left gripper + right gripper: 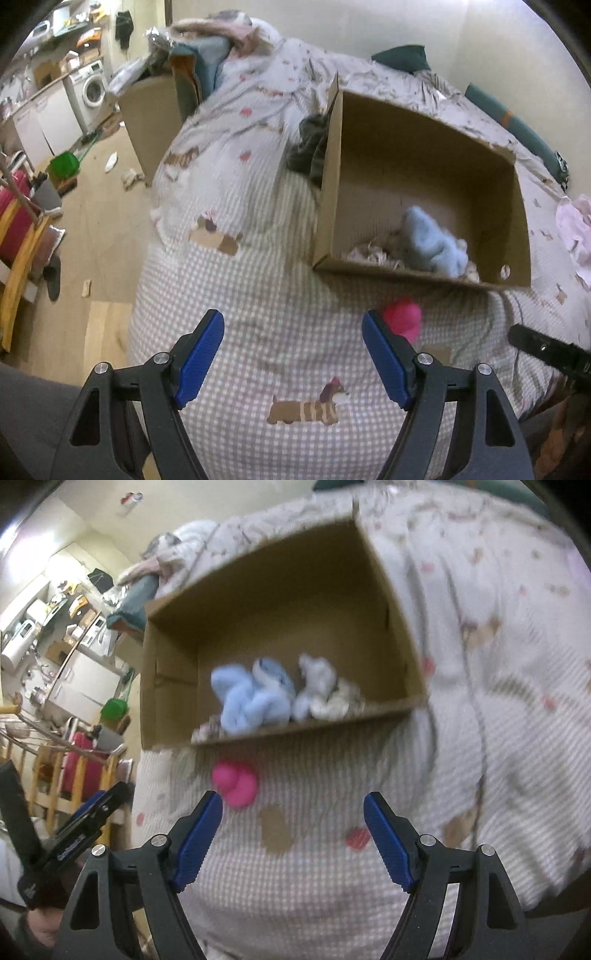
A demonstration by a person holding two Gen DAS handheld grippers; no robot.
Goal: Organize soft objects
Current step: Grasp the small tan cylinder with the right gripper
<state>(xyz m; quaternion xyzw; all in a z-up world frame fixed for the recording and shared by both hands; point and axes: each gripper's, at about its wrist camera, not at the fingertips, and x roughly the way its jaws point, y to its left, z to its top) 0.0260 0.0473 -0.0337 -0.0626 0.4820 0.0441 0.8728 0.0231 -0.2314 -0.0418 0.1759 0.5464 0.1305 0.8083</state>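
A cardboard box (517, 206) stands open on the bed and holds a light blue soft item (432, 243) and pale crumpled ones; it also shows in the right wrist view (166, 664), with the blue item (251, 698) inside. A bright pink soft object (404, 319) lies on the checked duvet just in front of the box, also in the right wrist view (236, 782). My left gripper (293, 354) is open and empty, the pink object just beyond its right finger. My right gripper (293, 834) is open and empty, the pink object just beyond its left finger.
A dark garment (308, 147) lies against the box's left wall. A pink-white cloth (576, 229) lies at the bed's right. A clothes pile (207, 44) sits at the far end. The bed's left edge drops to a wooden floor (99, 221) with clutter.
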